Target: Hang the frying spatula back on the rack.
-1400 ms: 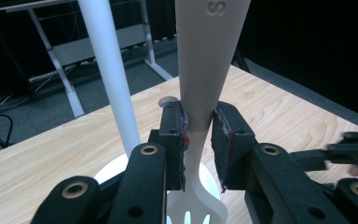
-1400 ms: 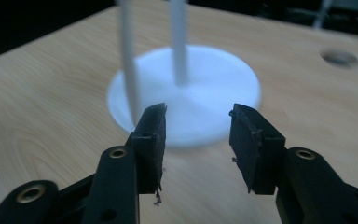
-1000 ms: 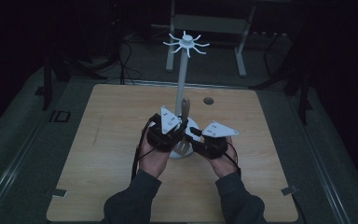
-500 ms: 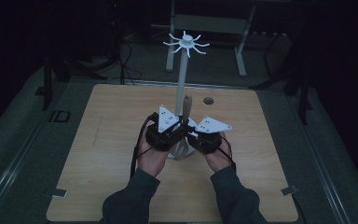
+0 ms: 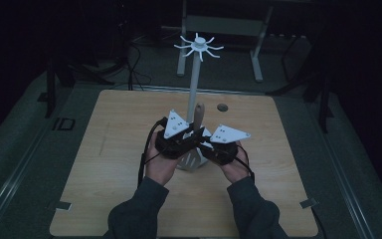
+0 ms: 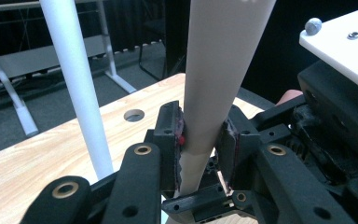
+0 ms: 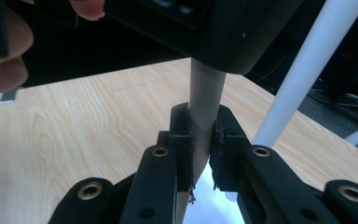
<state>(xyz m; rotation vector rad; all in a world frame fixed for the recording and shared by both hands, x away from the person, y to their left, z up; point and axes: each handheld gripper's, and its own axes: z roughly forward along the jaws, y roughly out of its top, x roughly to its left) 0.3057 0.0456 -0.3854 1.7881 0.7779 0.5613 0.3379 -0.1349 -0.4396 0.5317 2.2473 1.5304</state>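
While both your grippers pinch it, the spatula [image 5: 199, 115] stands upright: a smooth beige handle [image 6: 219, 70] widening upward, pads pressed on either side, beside the white pole [image 5: 194, 89].

White stand pole [image 5: 194, 104] just behind both hand-held grippers; bare table [image 5: 104, 164] either side.

The spatula's blade [image 5: 191, 160] sits mostly hidden under both hand-held grippers; its handle [image 6: 219, 70] runs off the left gripper view's top edge.
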